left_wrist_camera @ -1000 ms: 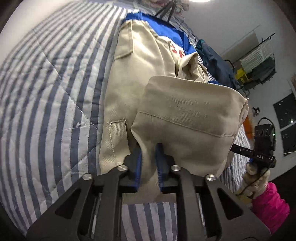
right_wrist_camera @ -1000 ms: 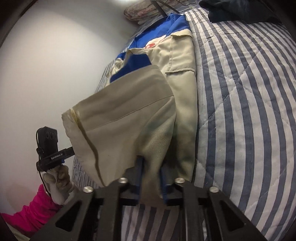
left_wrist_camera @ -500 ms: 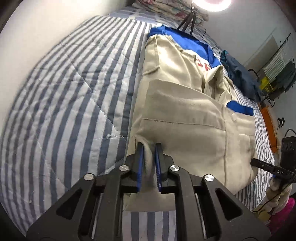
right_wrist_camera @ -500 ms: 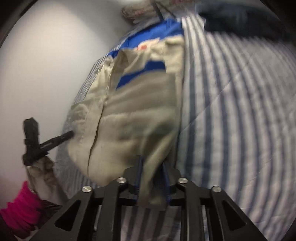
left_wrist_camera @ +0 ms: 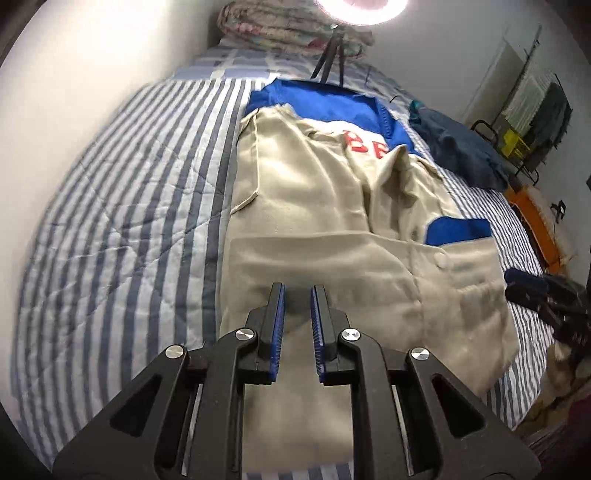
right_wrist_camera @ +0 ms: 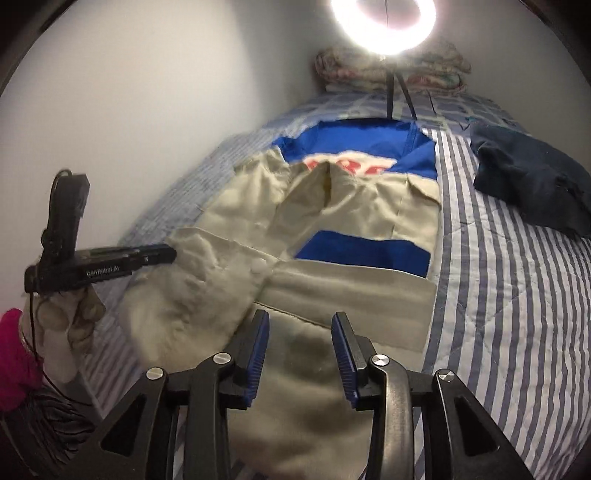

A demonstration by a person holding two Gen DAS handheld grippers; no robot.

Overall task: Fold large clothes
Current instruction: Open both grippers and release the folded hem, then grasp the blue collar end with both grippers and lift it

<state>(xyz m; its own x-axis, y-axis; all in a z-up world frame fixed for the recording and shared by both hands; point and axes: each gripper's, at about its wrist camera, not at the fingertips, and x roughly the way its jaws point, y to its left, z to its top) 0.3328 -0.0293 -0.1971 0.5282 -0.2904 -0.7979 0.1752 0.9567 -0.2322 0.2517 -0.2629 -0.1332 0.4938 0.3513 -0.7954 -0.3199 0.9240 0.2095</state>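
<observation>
A beige and blue jacket (left_wrist_camera: 332,206) lies flat on the striped bed, its bottom hem folded up over its body. It also shows in the right wrist view (right_wrist_camera: 332,236). My left gripper (left_wrist_camera: 297,291) is open and empty just above the folded edge at the jacket's left side. My right gripper (right_wrist_camera: 300,321) is open and empty above the folded edge at the right side. The left gripper's body (right_wrist_camera: 92,262), held in a gloved hand, shows in the right wrist view.
The blue-and-white striped quilt (left_wrist_camera: 122,229) covers the bed. A dark blue garment (right_wrist_camera: 532,184) lies to the right. A ring light on a tripod (right_wrist_camera: 384,22) and folded blankets (left_wrist_camera: 295,29) stand at the bed's head. A wall runs along the left side.
Both grippers carried the jacket's hem forward, laid it onto the jacket's body, and opened, letting go of the cloth.
</observation>
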